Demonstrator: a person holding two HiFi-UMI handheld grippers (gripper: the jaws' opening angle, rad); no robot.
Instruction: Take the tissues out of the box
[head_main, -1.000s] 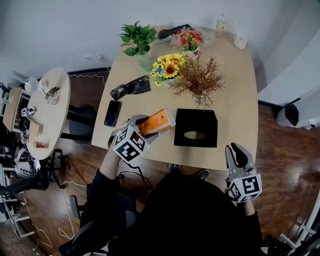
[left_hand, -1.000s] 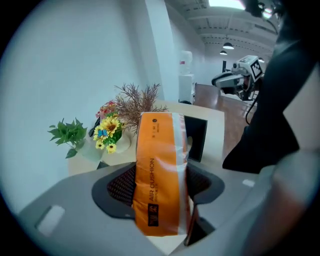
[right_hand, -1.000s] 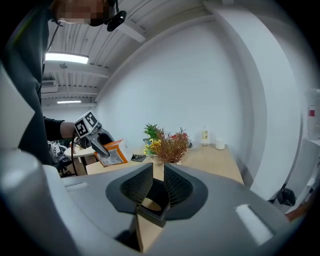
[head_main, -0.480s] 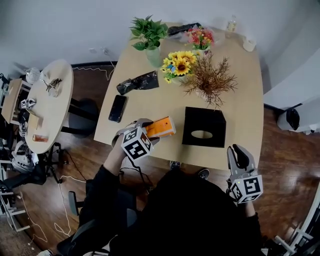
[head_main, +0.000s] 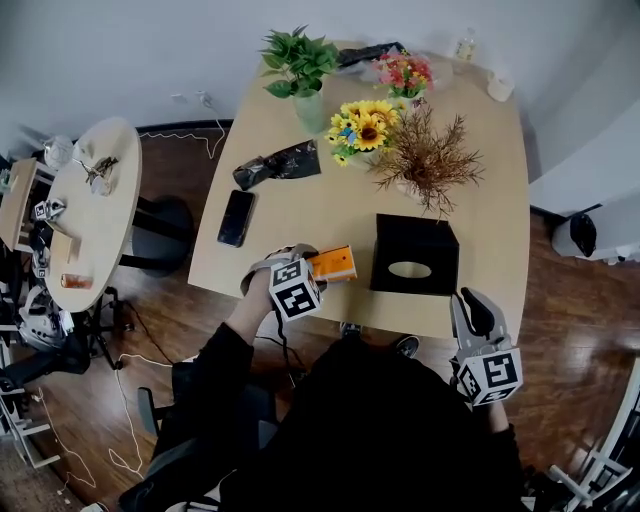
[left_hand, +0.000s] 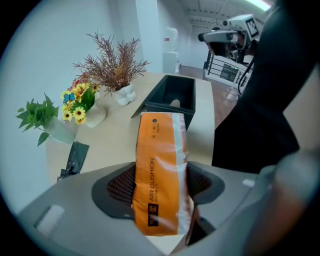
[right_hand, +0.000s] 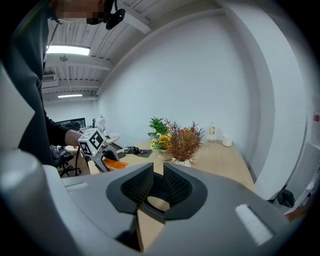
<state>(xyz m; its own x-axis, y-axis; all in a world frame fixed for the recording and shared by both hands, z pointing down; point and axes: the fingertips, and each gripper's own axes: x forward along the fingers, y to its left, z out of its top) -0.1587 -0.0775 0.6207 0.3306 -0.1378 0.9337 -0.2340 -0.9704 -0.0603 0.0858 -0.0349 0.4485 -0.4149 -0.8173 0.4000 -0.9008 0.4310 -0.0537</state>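
Black box (head_main: 415, 255) on table (head_main: 300, 215), near edge. It lies at 11 o'clock from my right claw (head_main: 470, 305), the nearer one; jaws narrowly apart, empty. Left claw (left_hand: 160, 186) pinches orange tissue pack (head_main: 333, 264), long axis 9-to-3, at box's 9 o'clock.

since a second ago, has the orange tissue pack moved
Yes. The orange tissue pack, held by the left gripper, has drawn away from the black box, toward the table's near edge.
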